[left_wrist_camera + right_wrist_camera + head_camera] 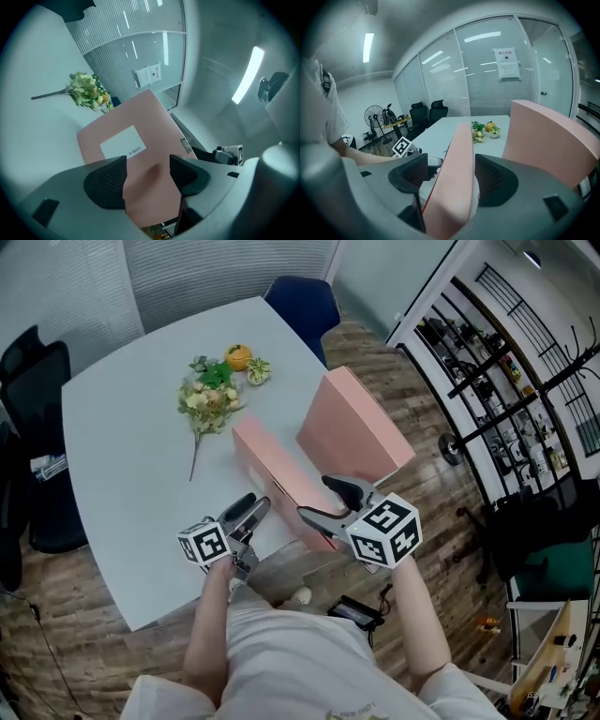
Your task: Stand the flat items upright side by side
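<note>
Pale surface, near pink box standing on edge: my right tongs straddle it, spread wide; left tongs gape beside it.

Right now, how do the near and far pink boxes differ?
The near pink box has its end between the right gripper's open jaws; the far pink box stands free. The near pink box shows a white label on one face; the far pink box's visible faces are plain. Both are pink, flat and standing on edge.

Office: glass partitions; swivel chairs; meeting table
</note>
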Motion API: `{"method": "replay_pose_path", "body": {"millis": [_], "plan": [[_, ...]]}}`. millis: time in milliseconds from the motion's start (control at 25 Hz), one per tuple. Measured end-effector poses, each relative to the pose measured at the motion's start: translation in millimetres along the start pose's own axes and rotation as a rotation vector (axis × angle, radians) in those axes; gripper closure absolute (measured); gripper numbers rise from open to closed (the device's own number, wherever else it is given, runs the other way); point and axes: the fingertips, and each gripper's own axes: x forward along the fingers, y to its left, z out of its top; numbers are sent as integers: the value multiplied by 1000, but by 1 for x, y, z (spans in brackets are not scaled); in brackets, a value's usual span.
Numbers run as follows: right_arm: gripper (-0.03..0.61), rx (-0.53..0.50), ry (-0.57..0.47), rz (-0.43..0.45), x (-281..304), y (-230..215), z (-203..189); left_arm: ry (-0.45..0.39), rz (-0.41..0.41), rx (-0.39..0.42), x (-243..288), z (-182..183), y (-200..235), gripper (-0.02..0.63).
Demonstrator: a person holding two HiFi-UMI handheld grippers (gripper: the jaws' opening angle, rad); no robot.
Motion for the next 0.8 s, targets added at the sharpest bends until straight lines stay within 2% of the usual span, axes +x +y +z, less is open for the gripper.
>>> {"method": "replay_pose_path", "body": {"millis": [280,800], "plan": [[267,42,25,-5,27,-7,19,19,-67,-25,3,3,-5,337],[253,19,142,-43,83,-11,39,78,-151,-30,6,3,-12,337]]}}
